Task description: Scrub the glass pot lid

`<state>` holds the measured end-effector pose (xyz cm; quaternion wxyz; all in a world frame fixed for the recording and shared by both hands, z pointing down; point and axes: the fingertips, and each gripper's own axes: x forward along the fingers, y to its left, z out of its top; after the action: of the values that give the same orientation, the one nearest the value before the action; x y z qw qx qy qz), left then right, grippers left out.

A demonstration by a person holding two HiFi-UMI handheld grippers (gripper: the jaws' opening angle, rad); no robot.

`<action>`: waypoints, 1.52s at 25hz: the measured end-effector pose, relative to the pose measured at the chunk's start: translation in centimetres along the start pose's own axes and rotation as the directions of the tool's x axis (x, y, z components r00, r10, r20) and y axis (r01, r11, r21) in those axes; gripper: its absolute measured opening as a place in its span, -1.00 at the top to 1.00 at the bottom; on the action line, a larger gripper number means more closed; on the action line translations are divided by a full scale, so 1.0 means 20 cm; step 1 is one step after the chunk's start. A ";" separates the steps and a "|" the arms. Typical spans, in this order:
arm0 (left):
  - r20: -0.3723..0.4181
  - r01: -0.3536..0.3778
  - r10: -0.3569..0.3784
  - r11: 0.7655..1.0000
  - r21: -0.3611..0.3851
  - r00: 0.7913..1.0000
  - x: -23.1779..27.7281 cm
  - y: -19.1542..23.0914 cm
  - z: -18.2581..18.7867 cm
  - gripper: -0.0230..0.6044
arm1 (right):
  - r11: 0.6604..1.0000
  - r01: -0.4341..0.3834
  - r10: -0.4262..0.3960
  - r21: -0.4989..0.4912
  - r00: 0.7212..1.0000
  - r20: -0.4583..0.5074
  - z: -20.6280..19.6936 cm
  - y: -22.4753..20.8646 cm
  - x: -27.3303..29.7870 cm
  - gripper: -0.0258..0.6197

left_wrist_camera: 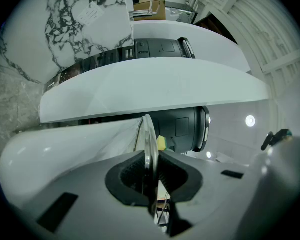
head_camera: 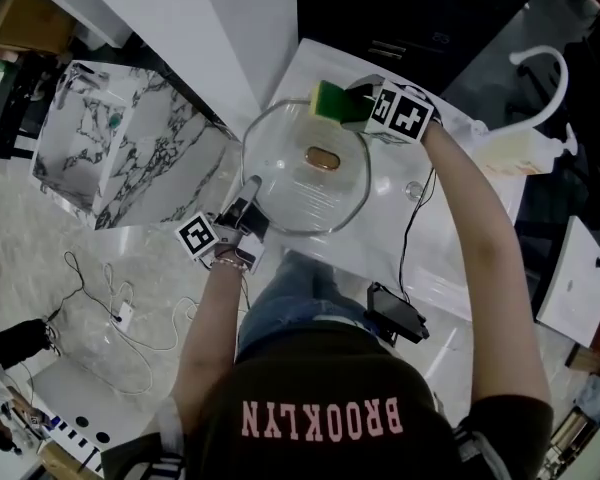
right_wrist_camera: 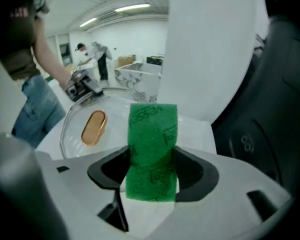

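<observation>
1. Over the white worktop [head_camera: 380,238] the glass pot lid [head_camera: 290,193] lies roughly level, its oval copper-coloured knob [head_camera: 323,156] facing up. I cannot tell whether the lid rests on the worktop or is held just clear of it.
2. At the lid's near edge, the left gripper [head_camera: 248,193] has its jaws closed narrowly on the rim. In the left gripper view [left_wrist_camera: 151,176] the lid [left_wrist_camera: 149,144] shows edge-on, pinched between the two dark pads.
3. At the lid's far edge, the right gripper [head_camera: 358,103] clamps a sponge [head_camera: 330,100] that is green on one face and yellow on the other.
4. Seen from the right gripper view [right_wrist_camera: 152,171], the jaws press on both sides of the sponge [right_wrist_camera: 152,134]. Its green scouring face is turned to the camera and its tip reaches out over the lid [right_wrist_camera: 115,115].
5. Whether the sponge actually touches the glass cannot be made out.
6. The knob [right_wrist_camera: 94,127] sits well to the left of the sponge in that view, apart from it.
7. A marbled block [head_camera: 130,158] stands left of the lid, and a pump bottle [head_camera: 525,148] of yellowish liquid stands on the right.
</observation>
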<state>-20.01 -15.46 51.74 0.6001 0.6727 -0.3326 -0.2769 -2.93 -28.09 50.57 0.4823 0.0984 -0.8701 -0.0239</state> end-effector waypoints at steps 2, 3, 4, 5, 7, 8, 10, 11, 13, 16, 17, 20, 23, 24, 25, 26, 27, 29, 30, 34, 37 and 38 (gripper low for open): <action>0.000 -0.001 0.001 1.000 -0.001 1.000 0.00 0.00 0.00 0.81 | 0.986 -0.010 0.003 -0.164 0.999 -0.047 0.02 0.03 0.03 0.13; 0.000 -0.001 0.001 1.000 -0.001 1.000 0.00 0.00 0.00 0.81 | 0.972 -0.024 0.006 -0.234 0.997 -0.078 0.02 0.05 0.05 0.13; 0.001 -0.001 0.001 1.000 -0.002 1.000 0.00 0.00 0.00 0.81 | 0.955 -0.044 0.012 -0.295 0.994 -0.109 0.00 0.06 0.07 0.13; 0.001 0.000 0.000 1.000 -0.003 1.000 0.00 0.00 0.00 0.81 | 0.936 -0.068 0.021 -0.345 0.990 -0.137 -0.02 0.08 0.10 0.13; 0.001 0.001 -0.001 1.000 -0.006 1.000 0.00 -0.01 0.00 0.81 | 0.904 -0.120 0.052 -0.411 0.983 -0.173 -0.04 0.11 0.14 0.13; 0.000 0.001 -0.001 1.000 -0.005 1.000 0.00 0.00 0.00 0.81 | 0.891 -0.145 0.071 -0.430 0.981 -0.183 -0.05 0.13 0.16 0.13; -0.001 0.000 0.000 1.000 -0.002 1.000 0.00 0.00 0.00 0.81 | 0.872 -0.183 0.101 -0.454 0.975 -0.198 -0.05 0.15 0.18 0.13; 0.001 -0.001 0.001 1.000 -0.001 1.000 0.00 0.00 0.00 0.81 | 0.865 -0.197 0.113 -0.462 0.972 -0.204 -0.06 0.15 0.19 0.13; 0.008 -0.002 0.002 1.000 0.000 1.000 0.00 0.00 0.00 0.81 | 0.854 -0.218 0.131 -0.472 0.969 -0.209 -0.07 0.16 0.19 0.14; 0.015 0.002 -0.002 1.000 0.010 1.000 0.00 0.00 0.01 0.81 | 0.849 -0.240 0.157 -0.471 0.965 -0.209 -0.09 0.19 0.19 0.14; 0.016 0.005 -0.005 1.000 0.009 1.000 0.00 0.00 0.01 0.81 | 0.849 -0.246 0.165 -0.468 0.964 -0.208 -0.10 0.20 0.19 0.14; 0.020 0.009 -0.009 1.000 0.007 1.000 0.00 -0.01 0.01 0.81 | 0.854 -0.252 0.180 -0.456 0.964 -0.196 -0.13 0.24 0.18 0.14; 0.023 0.013 -0.014 1.000 0.008 1.000 0.00 -0.01 0.01 0.81 | 0.865 -0.253 0.188 -0.433 0.964 -0.187 -0.18 0.28 0.16 0.14; 0.023 0.015 -0.015 1.000 0.010 1.000 0.00 -0.01 0.01 0.81 | 0.868 -0.256 0.193 -0.425 0.963 -0.186 -0.20 0.30 0.15 0.15; 0.023 0.017 -0.017 1.000 0.012 1.000 -0.01 -0.01 0.01 0.81 | 0.871 -0.260 0.199 -0.418 0.962 -0.186 -0.21 0.31 0.15 0.14; 0.024 0.019 -0.019 1.000 0.014 1.000 -0.01 -0.01 0.02 0.81 | 0.874 -0.264 0.204 -0.409 0.962 -0.184 -0.23 0.33 0.14 0.14; 0.024 0.021 -0.021 1.000 0.015 0.999 -0.01 -0.01 0.02 0.81 | 0.879 -0.265 0.208 -0.397 0.961 -0.181 -0.24 0.35 0.14 0.14; 0.026 0.023 -0.024 1.000 0.016 0.999 -0.01 -0.01 0.02 0.81 | 0.894 -0.264 0.215 -0.362 0.961 -0.172 -0.26 0.37 0.12 0.14; 0.027 0.024 -0.025 1.000 0.015 0.999 -0.01 -0.02 0.02 0.81 | 0.904 -0.266 0.220 -0.335 0.961 -0.167 -0.27 0.39 0.12 0.14; 0.029 0.027 -0.027 0.999 0.018 0.999 -0.01 -0.02 0.02 0.81 | 0.950 -0.280 0.262 -0.136 0.955 -0.137 -0.33 0.46 0.10 0.14; 0.034 0.029 -0.030 0.999 0.025 0.999 0.00 -0.02 0.02 0.81 | 0.969 -0.249 0.248 -0.002 0.964 -0.094 -0.35 0.50 0.09 0.14; 0.036 0.031 -0.032 0.999 0.027 0.999 0.00 -0.02 0.02 0.81 | 0.970 -0.239 0.241 0.029 0.967 -0.085 -0.36 0.51 0.08 0.14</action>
<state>-20.37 -15.66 51.22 0.5804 0.6807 -0.3367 -0.2940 0.69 -18.01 57.17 0.5186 -0.0022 -0.8537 0.0473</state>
